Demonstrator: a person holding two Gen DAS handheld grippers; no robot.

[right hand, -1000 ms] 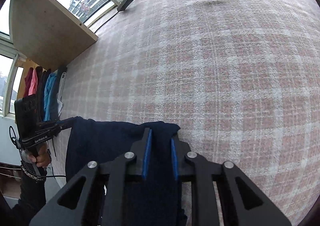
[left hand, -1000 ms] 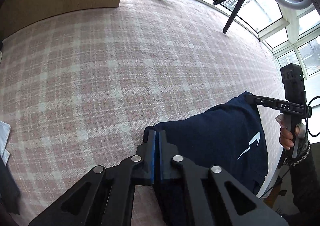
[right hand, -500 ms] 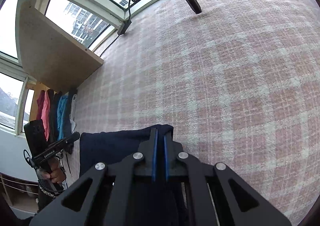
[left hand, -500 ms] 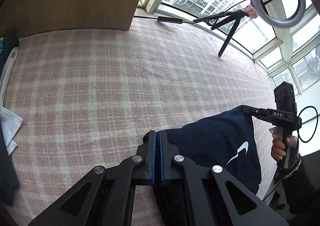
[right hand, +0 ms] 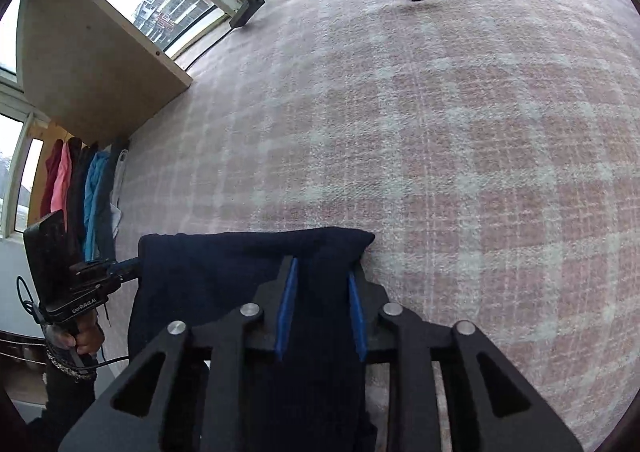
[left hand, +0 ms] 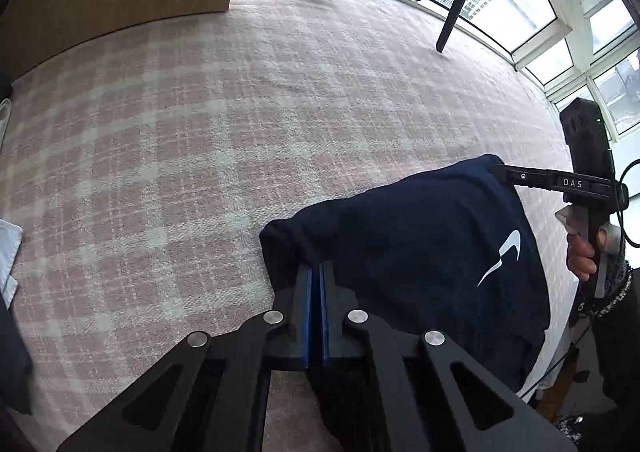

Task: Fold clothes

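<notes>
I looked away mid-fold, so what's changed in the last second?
Little. The left gripper's jaws have just been closing on the navy garment; the right gripper's jaws stand wider than half a second ago, cloth bunched between. Both still hold it stretched over the pink plaid cover.

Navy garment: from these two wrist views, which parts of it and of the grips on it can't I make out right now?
- Navy garment, left view: lower part hidden behind the left gripper.
- Right view: the hem runs under the right gripper and off the bottom edge.
- Type: only a white logo shows; sleeves and collar not visible.
- Right gripper, left view: its fingers are buried in cloth.
- Hanging clothes, right view: too small to identify.
</notes>
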